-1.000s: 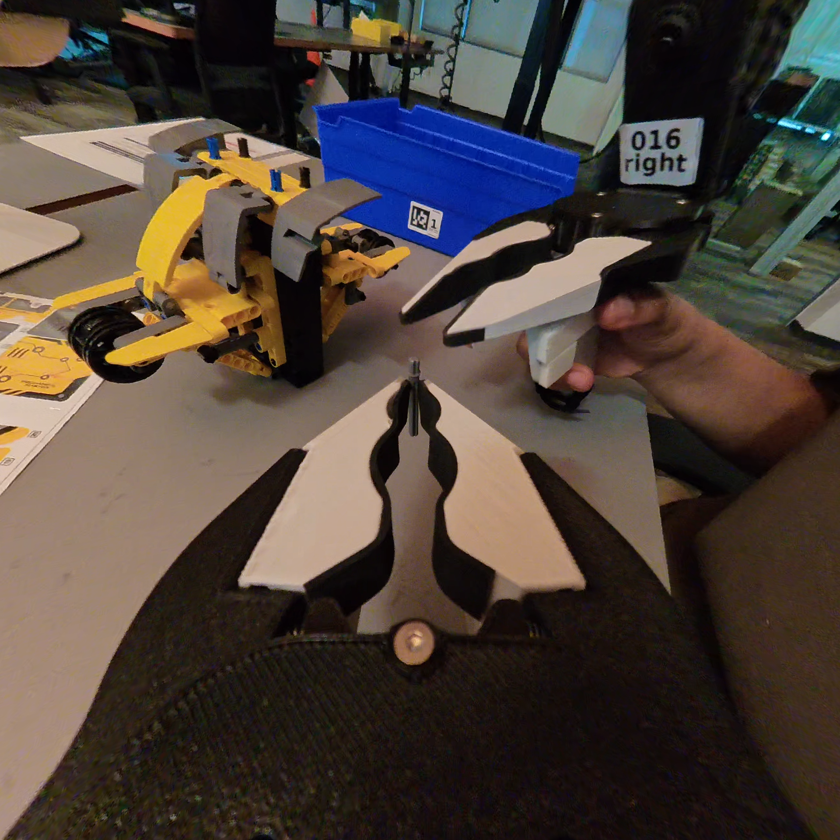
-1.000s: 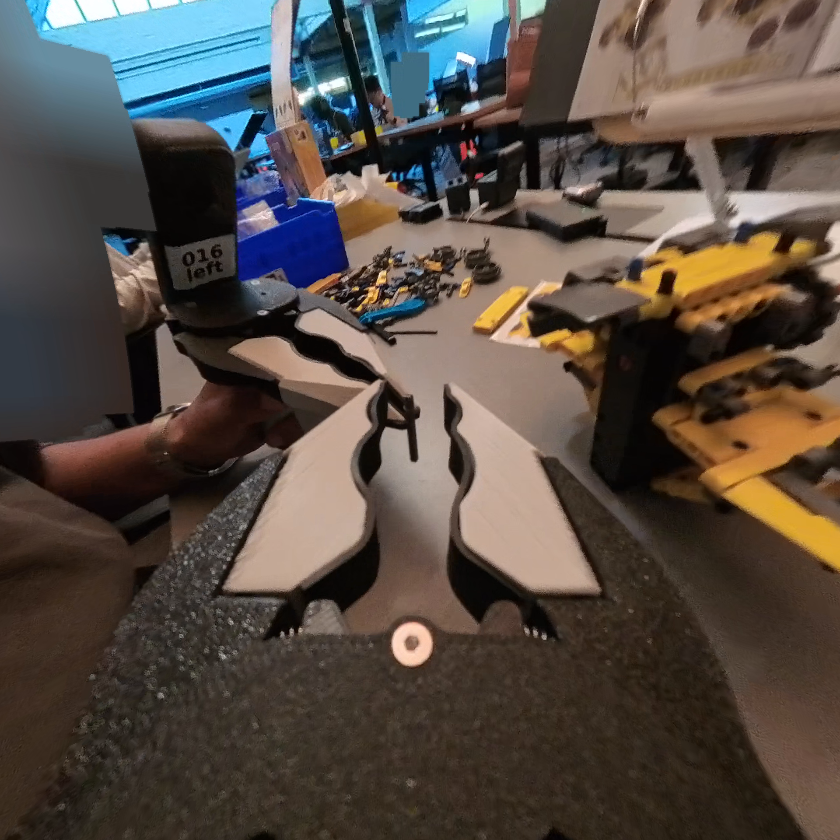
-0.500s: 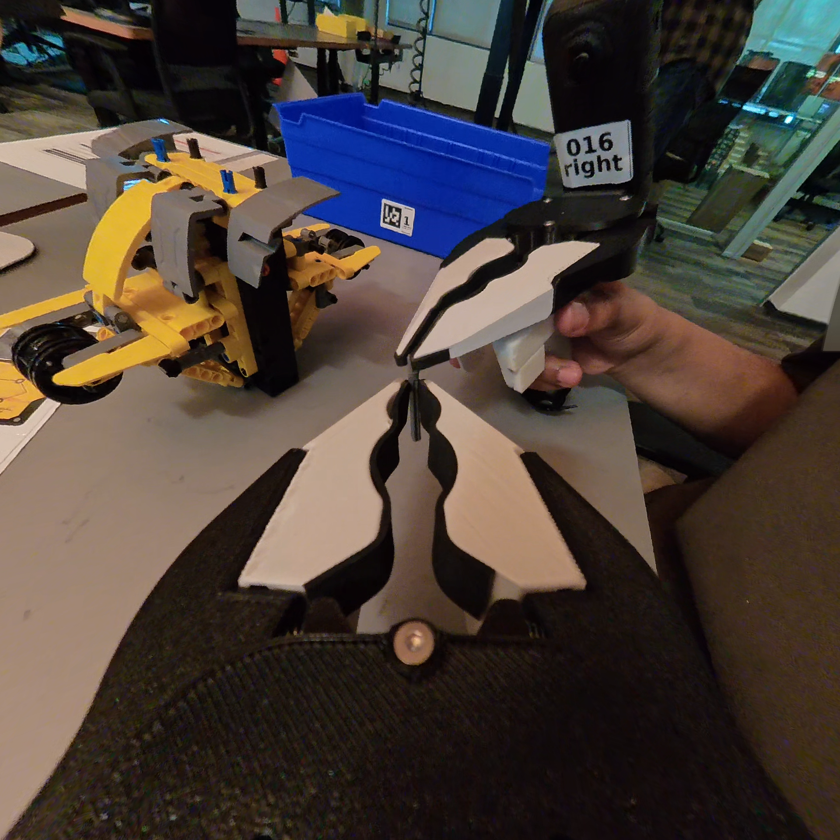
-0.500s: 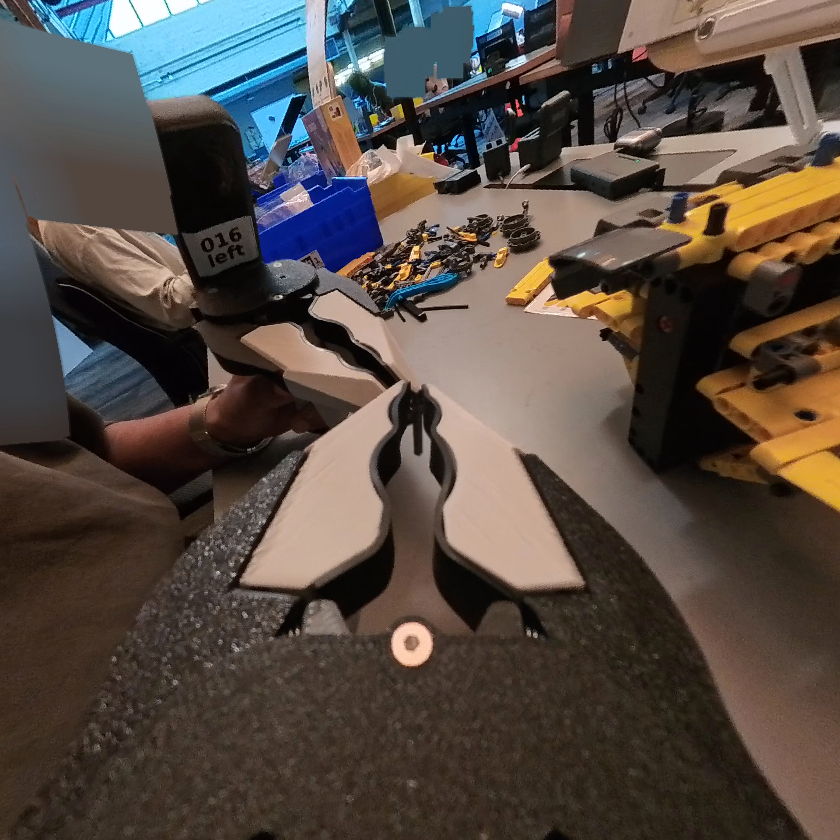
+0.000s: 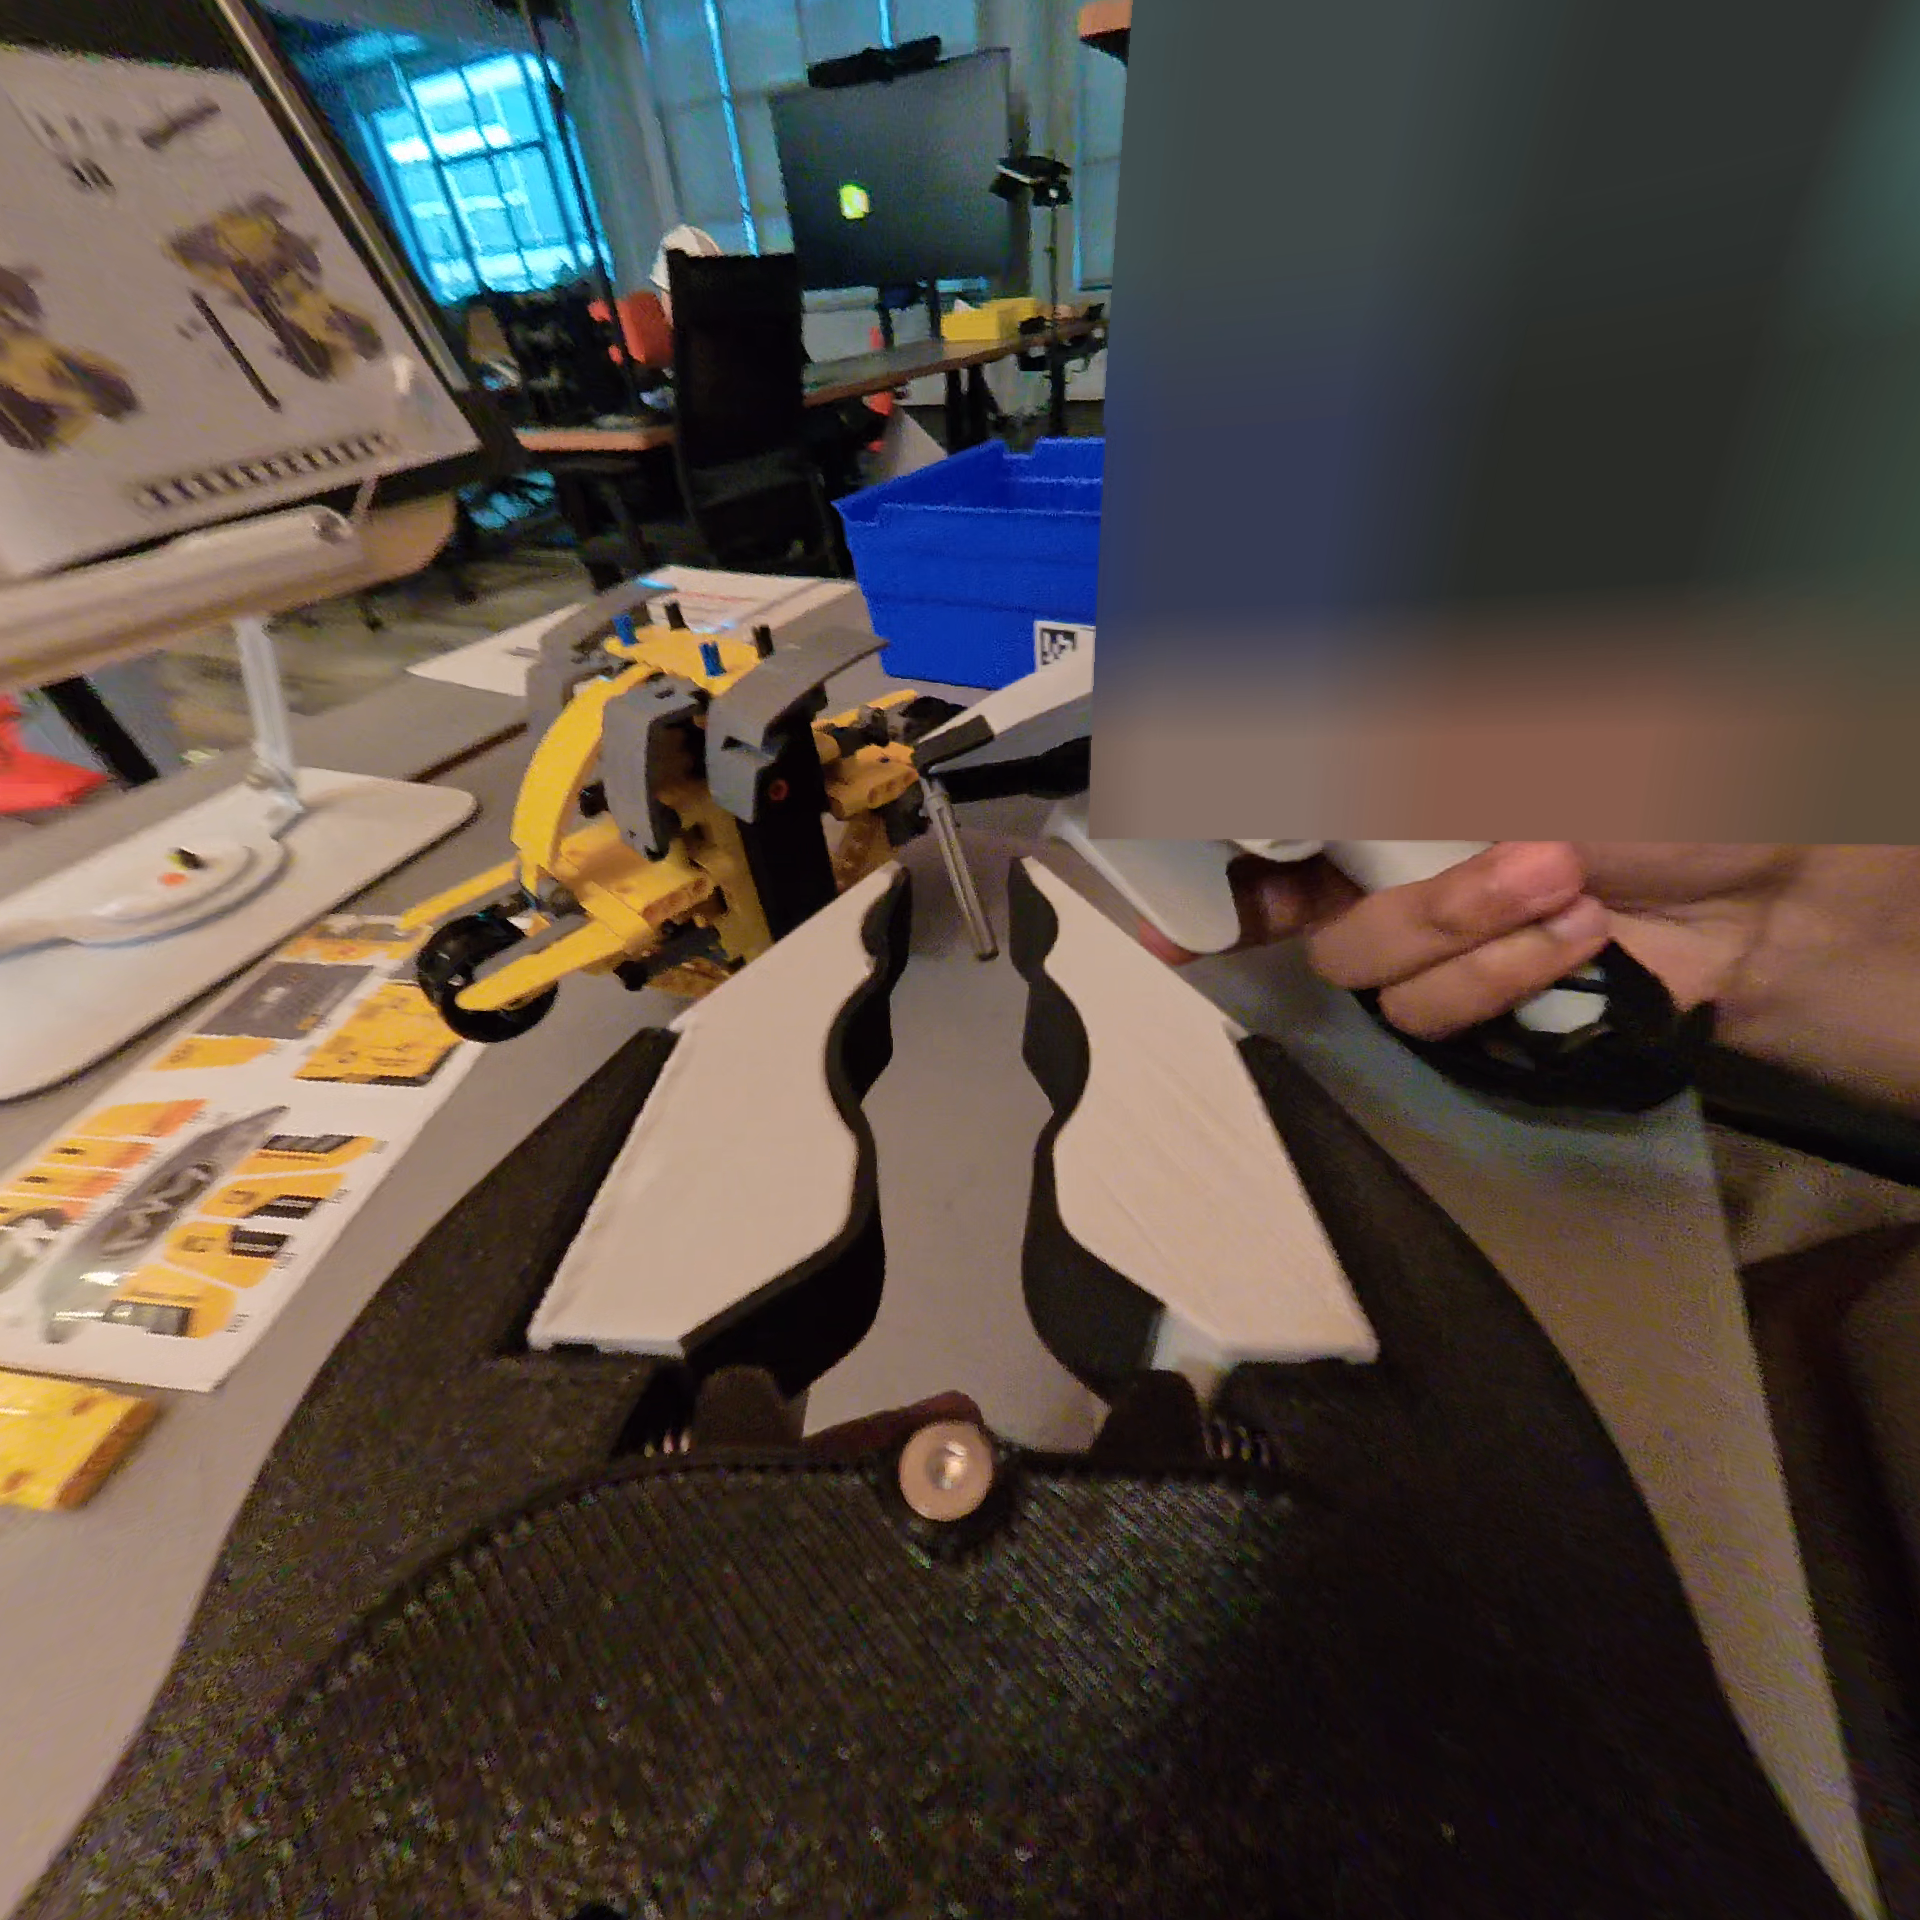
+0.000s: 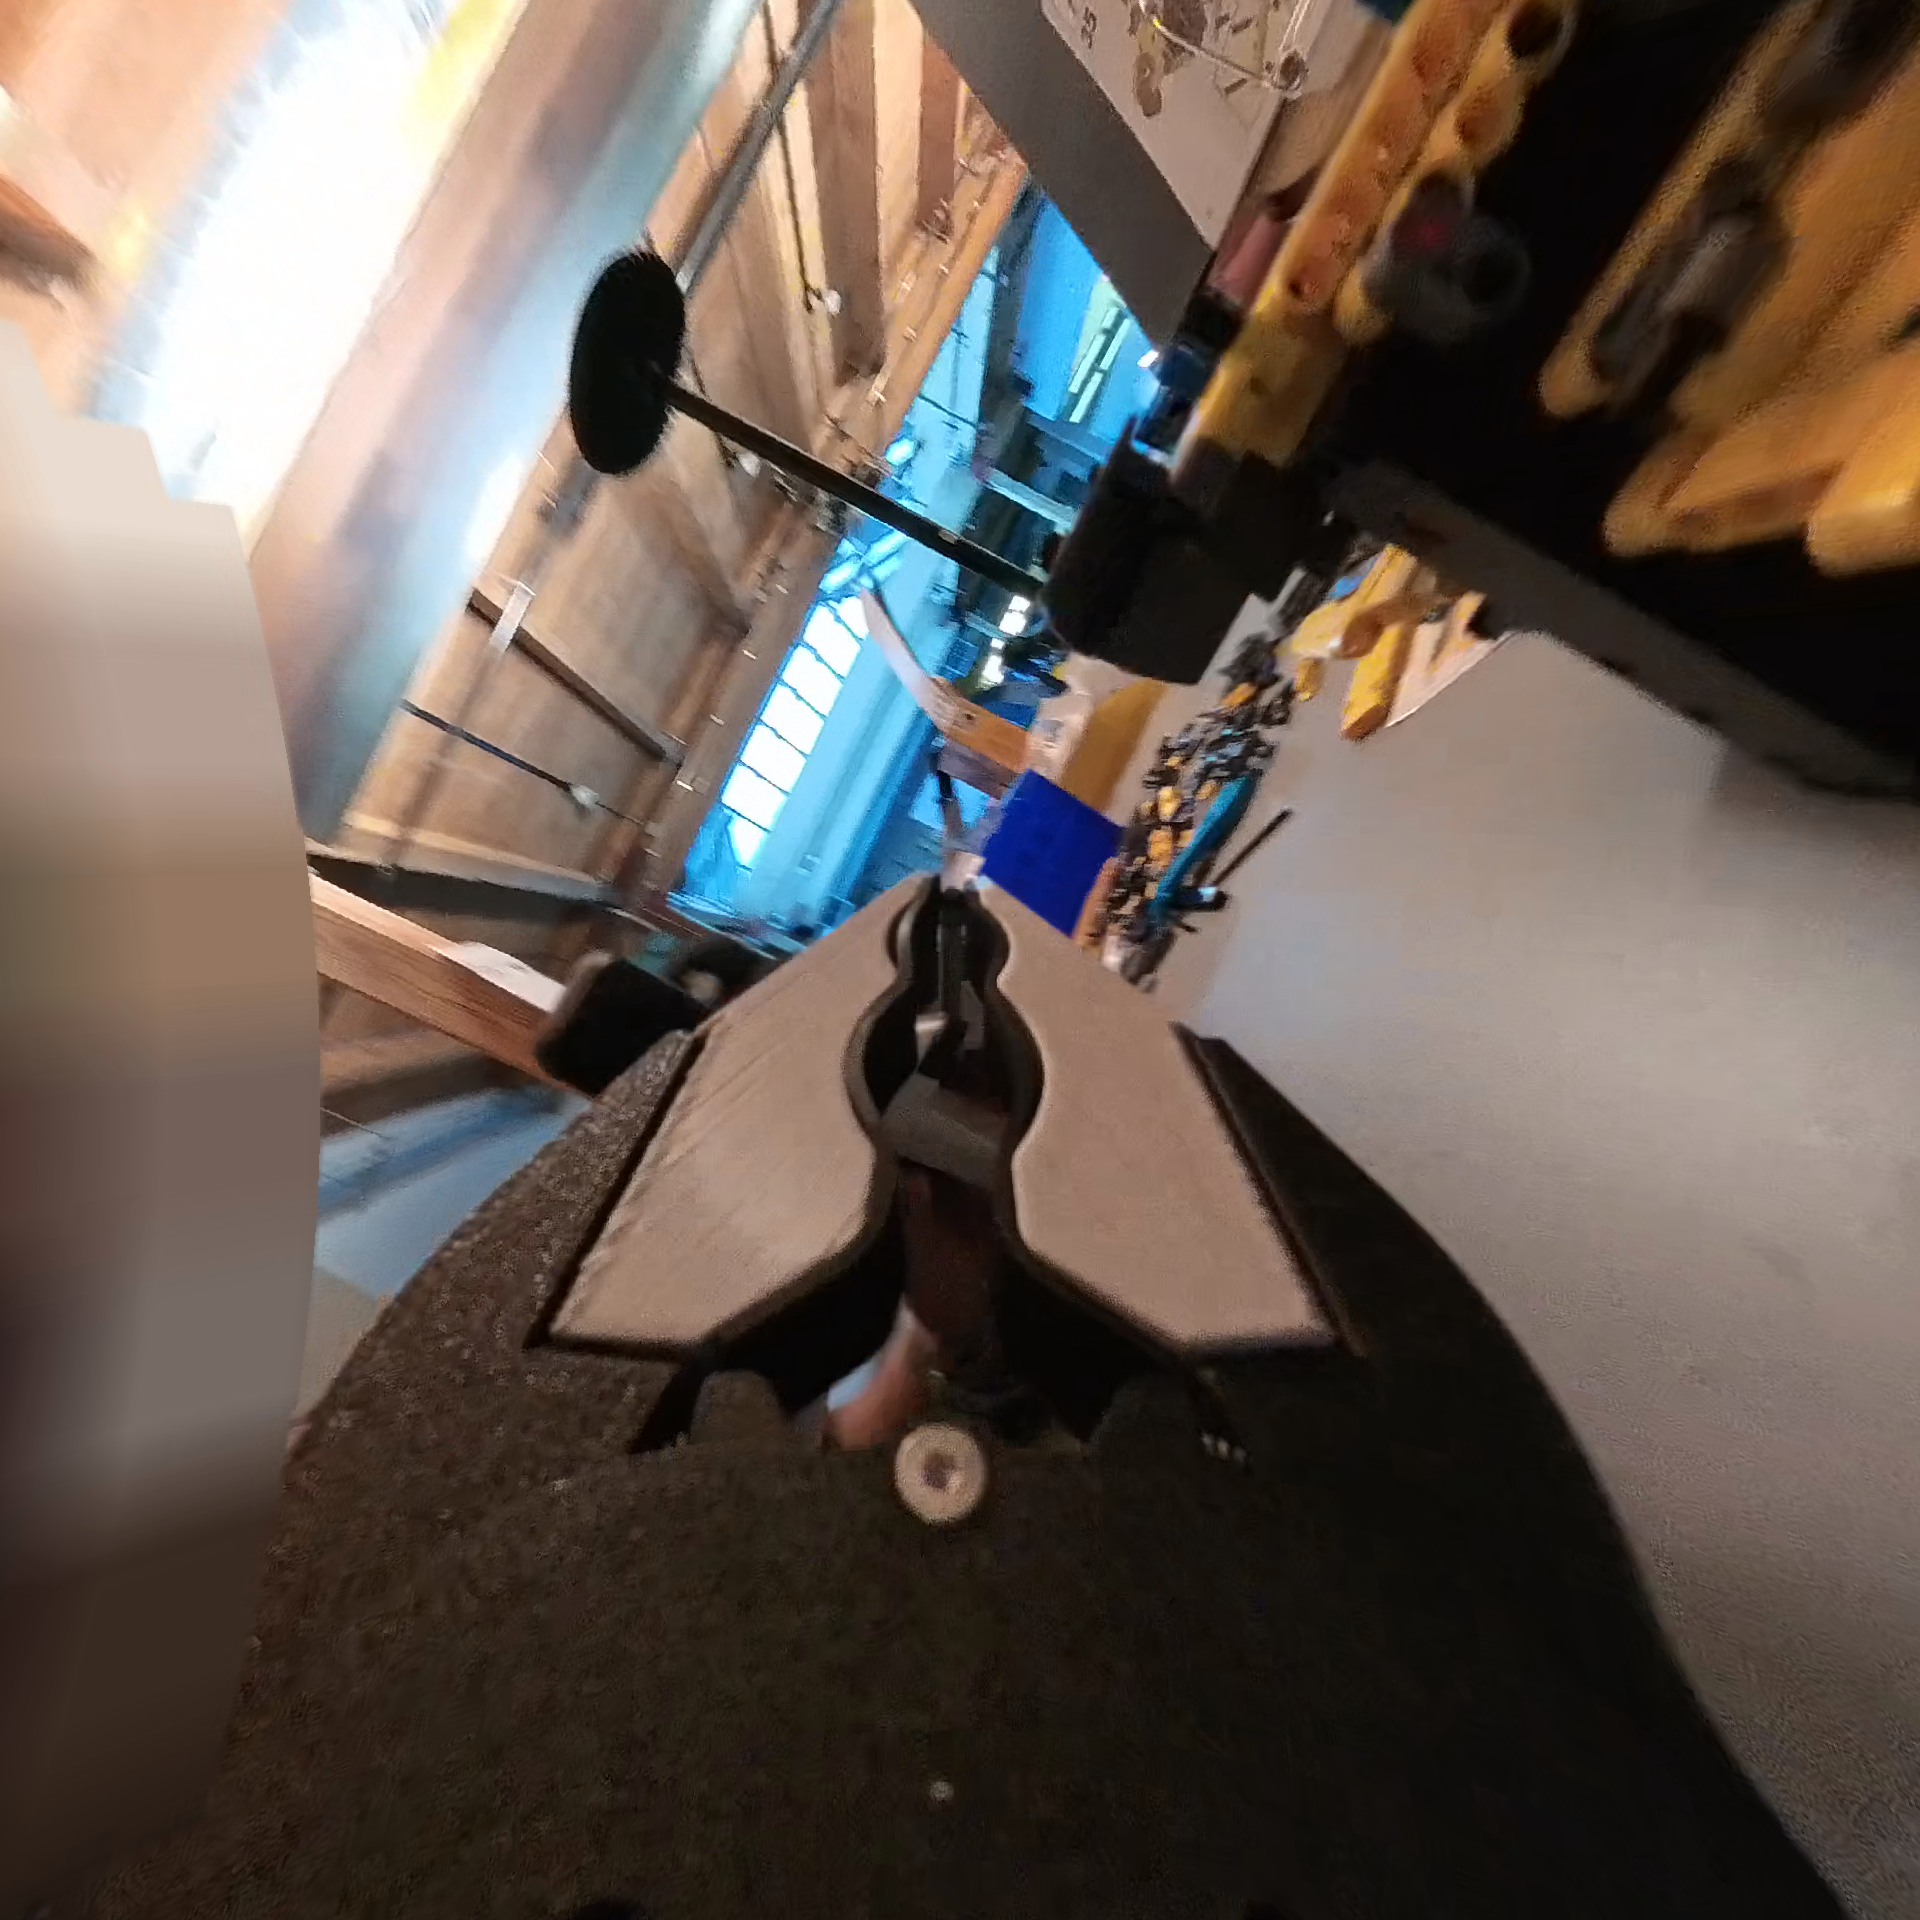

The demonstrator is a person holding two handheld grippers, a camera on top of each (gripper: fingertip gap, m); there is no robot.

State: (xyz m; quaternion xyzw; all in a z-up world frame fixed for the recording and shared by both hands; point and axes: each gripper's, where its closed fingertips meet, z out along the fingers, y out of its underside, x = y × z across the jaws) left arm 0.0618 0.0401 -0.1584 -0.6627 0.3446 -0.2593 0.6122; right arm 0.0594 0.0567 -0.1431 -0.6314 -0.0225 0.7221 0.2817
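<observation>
My left claw is released, with its two fingers apart above the grey table. My right claw is clenched on a thin grey axle, which hangs just beside the yellow brick vehicle. Printed sheets lie at the left.

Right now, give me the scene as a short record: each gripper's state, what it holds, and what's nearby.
left gripper: open, holding nothing
right gripper: shut on thin grey axle
axle position: hangs from right gripper's tip, between the left gripper's open fingers
nearest object: yellow brick vehicle on grey table
also nearby: blue bin, sticker sheet, instruction stand
right wrist view: tilted, blurred
</observation>
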